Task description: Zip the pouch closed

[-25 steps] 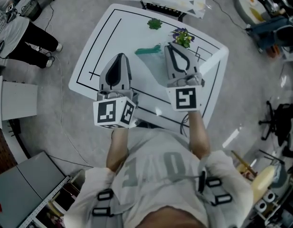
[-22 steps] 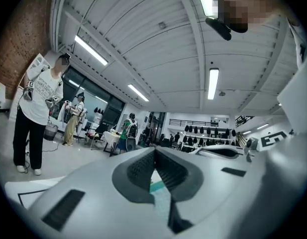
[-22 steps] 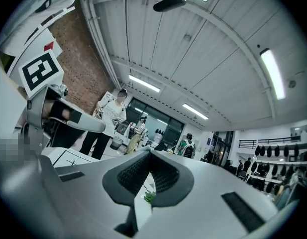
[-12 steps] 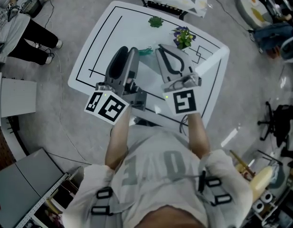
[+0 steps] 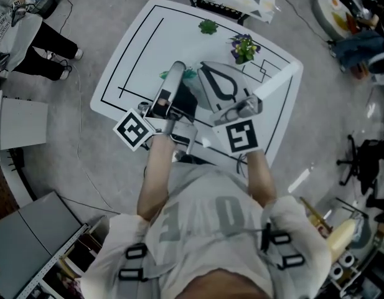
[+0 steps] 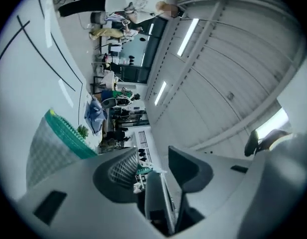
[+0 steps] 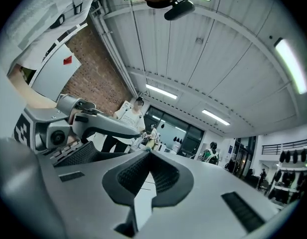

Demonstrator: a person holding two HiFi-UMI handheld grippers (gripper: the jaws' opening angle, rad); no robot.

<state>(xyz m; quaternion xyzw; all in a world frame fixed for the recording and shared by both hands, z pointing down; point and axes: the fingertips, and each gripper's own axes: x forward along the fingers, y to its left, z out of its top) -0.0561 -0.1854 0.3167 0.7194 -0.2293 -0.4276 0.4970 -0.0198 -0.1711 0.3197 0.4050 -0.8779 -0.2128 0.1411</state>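
The pouch [image 5: 166, 75] lies on the white table [image 5: 135, 48], a strip of teal mostly hidden behind my grippers. In the left gripper view the pouch [image 6: 56, 141] shows grey mesh and a teal zipper edge, off to the left of the jaws. My left gripper [image 5: 178, 73] is rolled onto its side over the pouch; its jaws have just been opening and stand open with nothing between them [image 6: 153, 171]. My right gripper [image 5: 204, 68] sits close beside it, shut and empty [image 7: 149, 154]. It looks across at the left gripper [image 7: 78, 126].
A small green plant [image 5: 208, 27] and a purple-flowered plant [image 5: 243, 47] stand at the table's far side. Black lines mark the tabletop. A person's legs [image 5: 48, 48] are beyond the left edge. Clutter and cables lie on the floor at the right.
The left gripper has rolled onto its side and its jaws have opened. The right gripper has swung left, closer to the left one, and has stayed shut.
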